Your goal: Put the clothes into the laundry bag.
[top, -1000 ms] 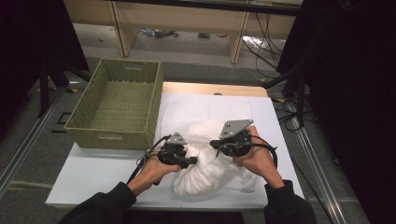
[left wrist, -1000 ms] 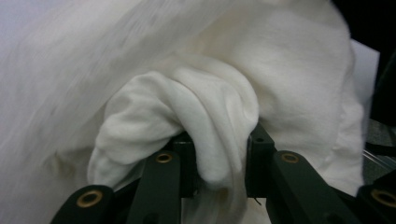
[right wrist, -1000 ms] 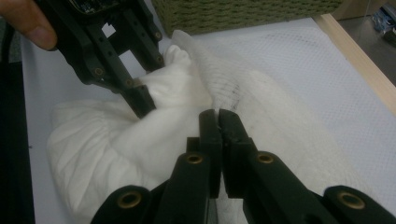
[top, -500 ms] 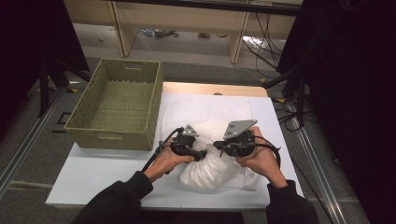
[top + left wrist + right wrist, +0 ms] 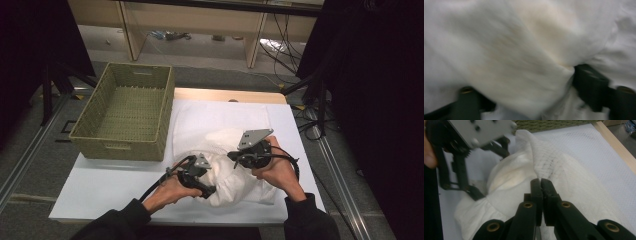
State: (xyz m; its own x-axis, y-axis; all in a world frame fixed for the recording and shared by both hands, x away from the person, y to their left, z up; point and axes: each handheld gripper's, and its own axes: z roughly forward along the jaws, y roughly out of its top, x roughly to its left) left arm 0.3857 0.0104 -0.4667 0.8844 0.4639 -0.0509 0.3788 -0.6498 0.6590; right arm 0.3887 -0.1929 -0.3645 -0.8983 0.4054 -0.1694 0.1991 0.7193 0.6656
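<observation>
A soft white pillow [image 5: 235, 185] lies at the table's near edge, partly inside a white mesh cover [image 5: 220, 120] that spreads flat behind it. My left gripper [image 5: 210, 182] presses into the pillow's left end. Its jaws stand wide apart, and the pillow [image 5: 524, 50] bulges between them. My right gripper [image 5: 236, 157] is over the top of the pillow. Its jaws are shut on a raised fold of the mesh cover [image 5: 574, 170], pinched at the tips [image 5: 541, 182]. The left gripper [image 5: 490, 171] also appears in the right gripper view, straddling the pillow's end.
A woven green basket [image 5: 120, 145] stands empty at the table's left, close to the cover's edge. The white table [image 5: 110, 185] has bare surface in front of the basket. A wooden strip [image 5: 230, 95] runs along the far edge.
My left gripper has moved right into the pillow and then back toward the near edge, bunching the pillow. My right gripper has barely shifted and keeps its hold on the cover.
</observation>
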